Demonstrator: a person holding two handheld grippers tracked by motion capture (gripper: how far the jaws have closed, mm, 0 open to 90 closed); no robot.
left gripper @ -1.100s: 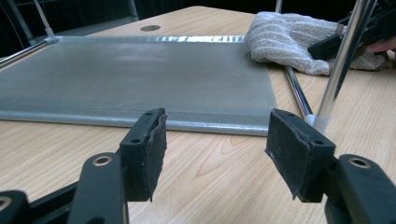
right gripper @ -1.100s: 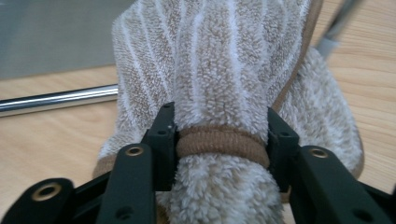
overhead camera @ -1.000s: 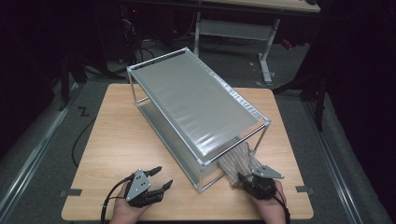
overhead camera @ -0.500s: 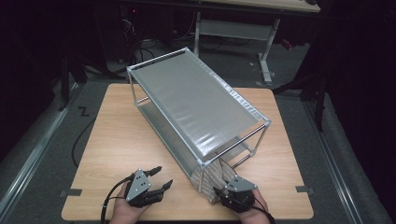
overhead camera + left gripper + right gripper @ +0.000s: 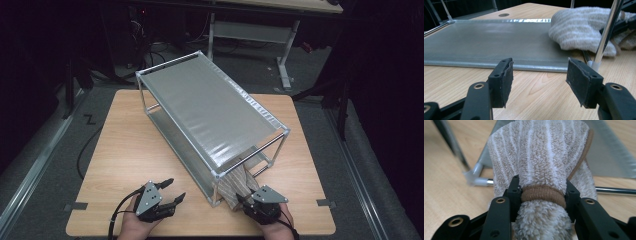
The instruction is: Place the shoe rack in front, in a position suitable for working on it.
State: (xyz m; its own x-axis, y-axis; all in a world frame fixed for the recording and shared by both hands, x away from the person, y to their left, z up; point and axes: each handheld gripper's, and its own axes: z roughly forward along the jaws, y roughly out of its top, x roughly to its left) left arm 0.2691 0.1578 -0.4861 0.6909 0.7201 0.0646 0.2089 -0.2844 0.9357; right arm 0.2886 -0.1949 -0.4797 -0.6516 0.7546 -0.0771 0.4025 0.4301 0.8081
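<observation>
Nearest me, the right gripper (image 5: 541,192) is clamped on the striped towel (image 5: 539,152), its jaws just now drawing tighter across the bunched end at the brown hem. That towel hangs out of the metal rack (image 5: 215,115)'s near end, lower shelf. I'd pull steadily, low, clear of the corner post. Beside the rack's near corner, the left gripper (image 5: 539,77) rests with jaws apart, empty.
</observation>
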